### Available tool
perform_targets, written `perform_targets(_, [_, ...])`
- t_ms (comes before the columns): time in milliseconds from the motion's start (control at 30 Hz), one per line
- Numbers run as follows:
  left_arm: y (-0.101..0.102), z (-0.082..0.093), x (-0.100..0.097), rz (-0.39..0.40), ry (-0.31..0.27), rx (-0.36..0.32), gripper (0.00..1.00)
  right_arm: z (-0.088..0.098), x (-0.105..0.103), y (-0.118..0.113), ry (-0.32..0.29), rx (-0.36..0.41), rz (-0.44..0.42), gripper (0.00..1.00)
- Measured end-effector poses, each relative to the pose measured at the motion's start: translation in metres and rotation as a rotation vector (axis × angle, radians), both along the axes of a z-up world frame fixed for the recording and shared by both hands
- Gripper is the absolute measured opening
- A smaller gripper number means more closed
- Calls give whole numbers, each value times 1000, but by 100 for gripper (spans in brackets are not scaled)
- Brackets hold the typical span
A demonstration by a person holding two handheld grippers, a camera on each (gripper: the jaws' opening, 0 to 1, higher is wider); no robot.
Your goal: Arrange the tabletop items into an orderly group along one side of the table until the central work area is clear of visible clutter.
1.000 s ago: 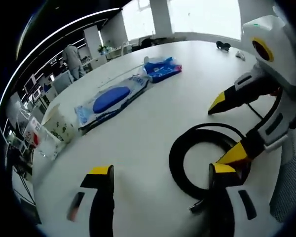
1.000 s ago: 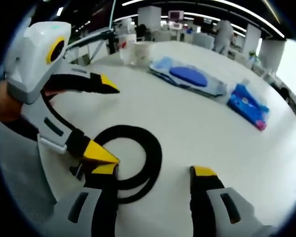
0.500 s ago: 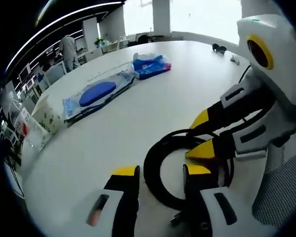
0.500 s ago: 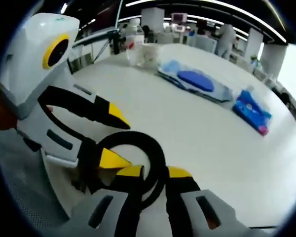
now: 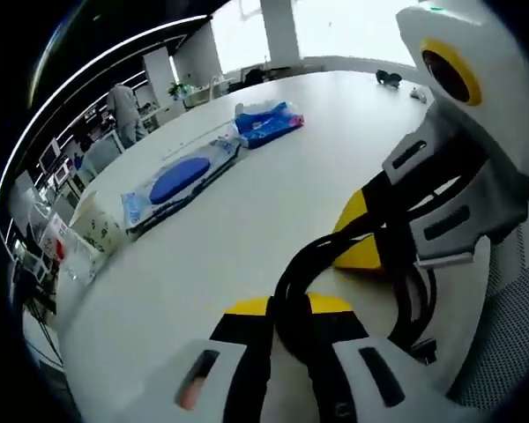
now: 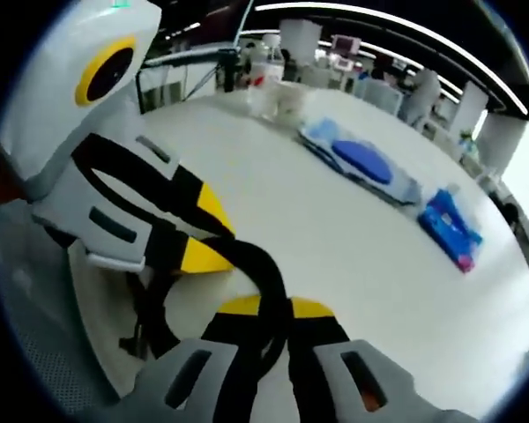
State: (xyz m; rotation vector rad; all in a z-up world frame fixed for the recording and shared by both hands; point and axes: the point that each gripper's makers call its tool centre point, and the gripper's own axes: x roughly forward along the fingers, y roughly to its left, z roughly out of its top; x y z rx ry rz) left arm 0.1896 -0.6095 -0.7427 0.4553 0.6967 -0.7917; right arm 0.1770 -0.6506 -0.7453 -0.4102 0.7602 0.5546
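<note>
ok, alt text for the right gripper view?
The right gripper is shut on a black coiled cable, with the left gripper at the same coil from the left. Beyond, blue packets lie on the white table.

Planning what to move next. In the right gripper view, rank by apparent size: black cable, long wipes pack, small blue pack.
1. black cable, but it is nearest the camera, so unsure
2. long wipes pack
3. small blue pack

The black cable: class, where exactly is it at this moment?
The black cable lies near the table's close edge, pinched between both grippers; the blue wipes pack lies well beyond it.
</note>
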Motion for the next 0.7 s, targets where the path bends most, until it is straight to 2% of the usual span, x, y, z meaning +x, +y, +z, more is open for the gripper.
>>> perform_targets(200, [0, 0, 0, -4, -13, 17, 12, 1, 1, -1, -8, -19, 16, 5])
perform_targets(467, [1, 2, -1, -9, 2, 29, 12, 2, 0, -2, -4, -18, 21, 5])
perform_targets(700, [3, 9, -3, 8, 3, 12, 9, 8, 1, -1, -13, -21, 37, 4])
